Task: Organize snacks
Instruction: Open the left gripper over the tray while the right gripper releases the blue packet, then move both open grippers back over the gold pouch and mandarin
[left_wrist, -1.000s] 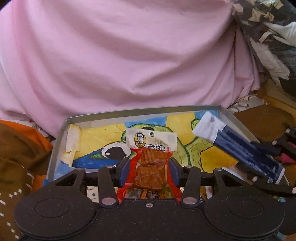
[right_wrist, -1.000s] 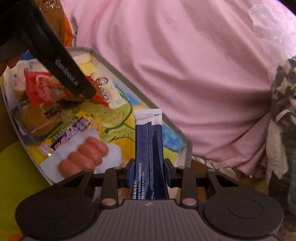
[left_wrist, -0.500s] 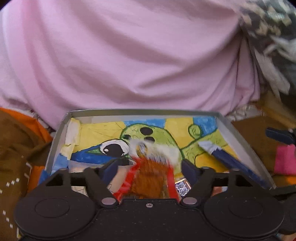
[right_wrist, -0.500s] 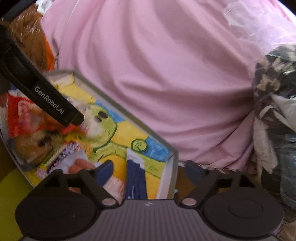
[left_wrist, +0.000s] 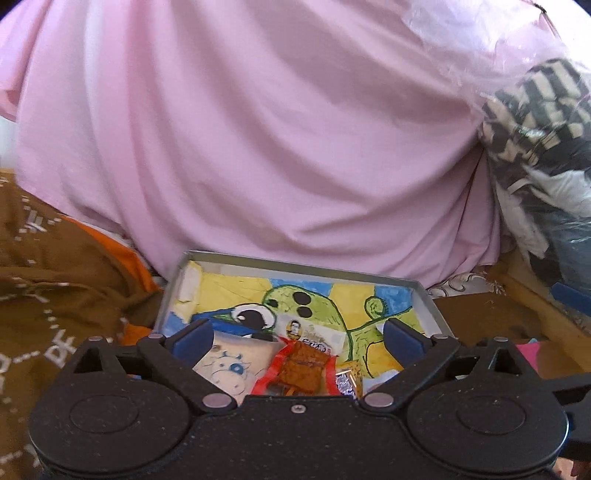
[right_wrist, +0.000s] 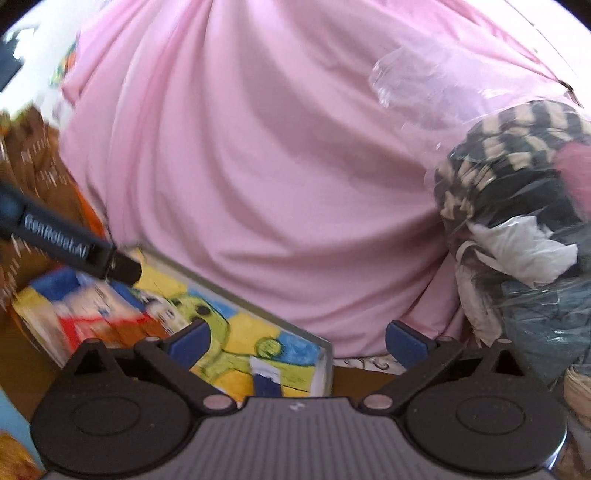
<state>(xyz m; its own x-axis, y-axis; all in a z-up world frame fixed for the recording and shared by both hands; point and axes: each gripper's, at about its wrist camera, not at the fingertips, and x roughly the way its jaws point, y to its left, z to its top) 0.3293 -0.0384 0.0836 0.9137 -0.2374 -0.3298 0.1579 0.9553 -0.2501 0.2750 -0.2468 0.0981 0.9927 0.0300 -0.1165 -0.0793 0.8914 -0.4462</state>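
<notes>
- My left gripper (left_wrist: 297, 338): jaws spread wide, nothing between the blue pads (left_wrist: 192, 339).
- My right gripper (right_wrist: 297, 341): jaws also spread wide, holding nothing.
- Grey tray (left_wrist: 295, 263) sits ahead of both cameras, against a big pink sheet (left_wrist: 277, 129). Its floor is a crayon drawing, green creature on yellow and blue.
- Red-edged snack packet (left_wrist: 303, 363) lies flat in the tray, under the left gripper's gap; brown contents, white header with a small portrait logo. Text on it too small for me to read.
- Just left of it, touching: white packet with a blue cartoon cow (left_wrist: 231, 365). Just right: small foil-wrapped piece (left_wrist: 345, 384).
- Dark blue stick sachet (right_wrist: 266, 380) with a white end lies in the tray near its right wall, below the right gripper's gap, partly hidden by the gripper body.
- In the right wrist view the left gripper's finger (right_wrist: 66, 247) crosses above the tray's left side; lettering reads roughly "GenRobot.AI", blurred.
- Brown patterned cloth (left_wrist: 55, 280) left of the tray.
</notes>
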